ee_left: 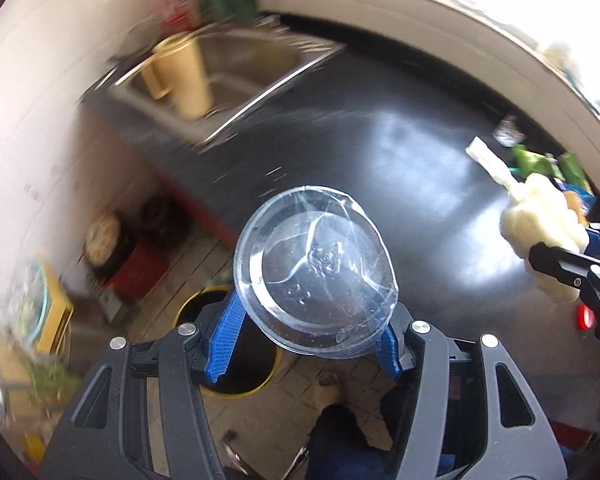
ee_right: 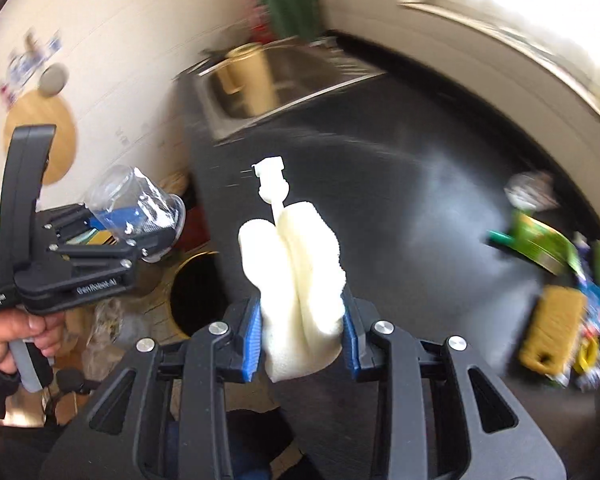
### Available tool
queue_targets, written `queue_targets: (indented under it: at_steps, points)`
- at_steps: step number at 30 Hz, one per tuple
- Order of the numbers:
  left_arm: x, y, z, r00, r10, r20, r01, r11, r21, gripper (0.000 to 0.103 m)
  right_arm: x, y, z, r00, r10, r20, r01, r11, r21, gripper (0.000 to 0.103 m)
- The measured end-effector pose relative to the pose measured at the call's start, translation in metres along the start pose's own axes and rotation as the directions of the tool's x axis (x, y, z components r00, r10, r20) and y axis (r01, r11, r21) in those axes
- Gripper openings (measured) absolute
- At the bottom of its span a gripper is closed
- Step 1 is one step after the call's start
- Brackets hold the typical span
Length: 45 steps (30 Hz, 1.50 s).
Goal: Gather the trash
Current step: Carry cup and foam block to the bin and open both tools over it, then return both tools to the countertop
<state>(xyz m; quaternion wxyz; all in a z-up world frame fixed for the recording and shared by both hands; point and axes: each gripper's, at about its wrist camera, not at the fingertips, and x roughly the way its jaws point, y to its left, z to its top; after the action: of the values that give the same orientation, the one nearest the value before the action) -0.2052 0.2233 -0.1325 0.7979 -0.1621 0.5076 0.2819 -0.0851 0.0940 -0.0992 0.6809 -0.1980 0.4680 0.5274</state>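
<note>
Black countertop (ee_right: 380,208) smears under motion blur, litter at its right edge unreadable. Beyond its left end, the bin (ee_left: 236,344) sits half hidden. Left gripper (ee_left: 308,332) pinches a clear plastic cup (ee_left: 314,272); right gripper (ee_right: 300,328) squeezes white foam (ee_right: 296,272).

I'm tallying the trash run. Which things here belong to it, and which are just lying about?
In the job:
left gripper, shut on clear plastic cup
right gripper, shut on white foam piece
yellow-rimmed bin
wrappers on the counter

Lying about:
sink
tan jug
</note>
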Motion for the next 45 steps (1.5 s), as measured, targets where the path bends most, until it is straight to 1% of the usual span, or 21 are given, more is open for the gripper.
queue_targets:
  at_steps: [3, 7, 9, 11, 14, 18, 22, 25, 27, 28, 29, 31, 32, 34, 36, 37, 38, 41, 42, 44, 45]
  points:
    - [0.010, 0.055, -0.032, 0.998, 0.047, -0.042, -0.050, 0.994, -0.095, 0.057, 0.034, 0.051, 0.012, 0.997, 0.058, -0.051, -0.062, 0.995, -0.077, 0.033]
    - [0.028, 0.102, -0.060, 0.994, 0.063, -0.085, -0.077, 0.981, -0.177, 0.057, 0.089, 0.113, 0.020, 0.981, 0.122, -0.150, -0.145, 0.978, -0.150, 0.033]
    - [0.041, 0.121, -0.076, 0.993, 0.065, -0.100, -0.085, 0.975, -0.207, 0.057, 0.111, 0.132, 0.020, 0.974, 0.126, -0.187, -0.159, 0.972, -0.172, 0.033]
    - [0.055, 0.134, -0.089, 0.993, 0.052, -0.102, -0.074, 0.970, -0.230, 0.057, 0.141, 0.151, 0.019, 0.964, 0.126, -0.232, -0.171, 0.968, -0.182, 0.033]
    - [0.089, 0.154, -0.108, 0.994, 0.042, -0.102, -0.067, 0.965, -0.253, 0.057, 0.182, 0.166, 0.014, 0.950, 0.117, -0.289, -0.173, 0.969, -0.176, 0.033]
    - [0.139, 0.172, -0.137, 0.992, -0.002, -0.122, -0.036, 0.949, -0.314, 0.057, 0.235, 0.183, 0.002, 0.931, 0.074, -0.357, -0.153, 0.969, -0.196, 0.033]
    - [0.177, 0.180, -0.156, 0.990, -0.028, -0.141, -0.020, 0.943, -0.331, 0.058, 0.268, 0.187, -0.008, 0.916, 0.048, -0.398, -0.137, 0.971, -0.197, 0.033]
    - [0.194, 0.183, -0.167, 0.986, -0.053, -0.160, -0.005, 0.940, -0.342, 0.059, 0.289, 0.186, -0.007, 0.909, 0.037, -0.416, -0.123, 0.976, -0.182, 0.035]
    - [0.200, 0.183, -0.169, 0.984, -0.059, -0.166, 0.001, 0.943, -0.332, 0.062, 0.300, 0.185, -0.005, 0.910, 0.032, -0.414, -0.117, 0.977, -0.181, 0.038]
    - [0.202, 0.182, -0.169, 0.984, -0.059, -0.166, 0.002, 0.946, -0.324, 0.062, 0.304, 0.184, -0.004, 0.909, 0.029, -0.416, -0.114, 0.977, -0.180, 0.044]
    - [0.206, 0.183, -0.168, 0.984, -0.060, -0.168, 0.004, 0.948, -0.317, 0.064, 0.308, 0.183, -0.004, 0.903, 0.030, -0.428, -0.115, 0.978, -0.174, 0.053]
    - [0.211, 0.184, -0.167, 0.981, -0.076, -0.177, 0.018, 0.951, -0.310, 0.070, 0.310, 0.181, -0.003, 0.894, 0.024, -0.447, -0.112, 0.979, -0.171, 0.056]
    - [0.214, 0.185, -0.166, 0.980, -0.071, -0.184, 0.012, 0.953, -0.304, 0.079, 0.311, 0.182, -0.003, 0.892, 0.020, -0.452, -0.108, 0.979, -0.171, 0.056]
    - [0.213, 0.185, -0.164, 0.982, -0.071, -0.175, 0.016, 0.955, -0.297, 0.082, 0.310, 0.179, -0.003, 0.889, 0.018, -0.459, -0.106, 0.980, -0.167, 0.056]
    - [0.211, 0.184, -0.163, 0.983, -0.058, -0.173, 0.006, 0.959, -0.284, 0.089, 0.302, 0.177, -0.001, 0.892, 0.031, -0.451, -0.115, 0.980, -0.160, 0.060]
    - [0.209, 0.185, -0.162, 0.984, -0.049, -0.172, -0.001, 0.960, -0.279, 0.090, 0.293, 0.176, 0.000, 0.899, 0.034, -0.437, -0.119, 0.979, -0.168, 0.067]
    - [0.206, 0.184, -0.162, 0.985, -0.033, -0.171, -0.015, 0.963, -0.269, 0.091, 0.282, 0.175, 0.002, 0.905, 0.038, -0.423, -0.122, 0.977, -0.173, 0.070]
    - [0.193, 0.182, -0.159, 0.984, -0.011, -0.177, -0.034, 0.968, -0.249, 0.091, 0.245, 0.170, 0.008, 0.920, 0.040, -0.390, -0.117, 0.978, -0.175, 0.071]
    - [0.182, 0.181, -0.155, 0.986, -0.004, -0.169, -0.037, 0.970, -0.242, 0.091, 0.222, 0.167, 0.011, 0.931, 0.054, -0.361, -0.124, 0.977, -0.175, 0.072]
    - [0.155, 0.171, -0.145, 0.990, 0.015, -0.139, -0.045, 0.975, -0.215, 0.091, 0.182, 0.158, 0.015, 0.952, 0.067, -0.299, -0.121, 0.979, -0.165, 0.083]
    - [0.139, 0.163, -0.138, 0.992, 0.028, -0.122, -0.051, 0.981, -0.187, 0.092, 0.160, 0.150, 0.016, 0.964, 0.062, -0.259, -0.106, 0.981, -0.162, 0.085]
